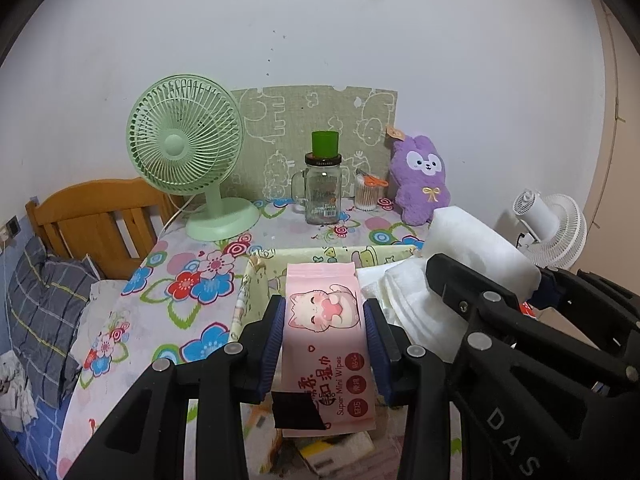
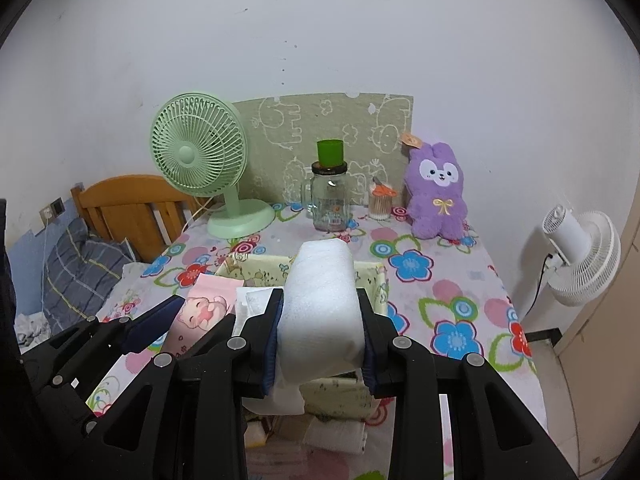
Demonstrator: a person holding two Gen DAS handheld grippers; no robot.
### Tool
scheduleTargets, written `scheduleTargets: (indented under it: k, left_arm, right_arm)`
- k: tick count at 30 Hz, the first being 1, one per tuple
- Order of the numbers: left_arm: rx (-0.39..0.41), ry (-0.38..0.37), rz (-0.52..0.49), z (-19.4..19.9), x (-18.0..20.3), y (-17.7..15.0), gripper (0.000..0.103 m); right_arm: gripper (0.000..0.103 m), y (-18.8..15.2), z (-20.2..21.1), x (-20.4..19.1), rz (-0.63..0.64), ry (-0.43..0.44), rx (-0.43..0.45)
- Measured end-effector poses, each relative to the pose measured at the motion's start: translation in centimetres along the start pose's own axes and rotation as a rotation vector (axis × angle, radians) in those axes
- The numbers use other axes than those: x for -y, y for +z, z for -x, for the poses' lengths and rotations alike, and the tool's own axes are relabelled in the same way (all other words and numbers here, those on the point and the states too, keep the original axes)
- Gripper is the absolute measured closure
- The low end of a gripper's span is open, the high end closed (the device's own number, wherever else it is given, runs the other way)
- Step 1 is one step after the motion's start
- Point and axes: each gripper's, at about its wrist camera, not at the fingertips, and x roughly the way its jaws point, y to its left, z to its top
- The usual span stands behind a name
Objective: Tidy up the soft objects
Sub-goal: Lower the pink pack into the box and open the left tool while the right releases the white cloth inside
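A: Over the fabric bin [image 1: 256, 280], what are you holding?

B: Your left gripper [image 1: 325, 316] has its jaws clamped on the pink wipes pack [image 1: 324, 320]; your right gripper [image 2: 320, 332] squeezes a white towel roll [image 2: 322, 300] just beside it.

A: And behind them?

B: The purple plush [image 2: 436, 196] sits against the wall, near the glass jar [image 2: 330, 200] and green fan [image 2: 198, 148].

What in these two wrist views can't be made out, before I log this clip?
- Fabric box contents: in both views hidden by the pink wet wipes pack in the left tongs and the white soft roll in the right tongs.
- Folded white items below the roll, right view: too blurred to identify.
- Glass jar label: too small to read.
- Bedding, left view: cut off by the fisheye edge.
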Motion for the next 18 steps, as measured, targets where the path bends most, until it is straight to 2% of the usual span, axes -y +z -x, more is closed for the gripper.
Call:
scheduleTargets:
  k: [18]
  left_arm:
    - [-0.054,-0.011,-0.037,-5.5,-0.6,1.2,0.063]
  right_arm:
    - [0.067,1.4,-5.7,0.6,0.022,-0.004,-0.046]
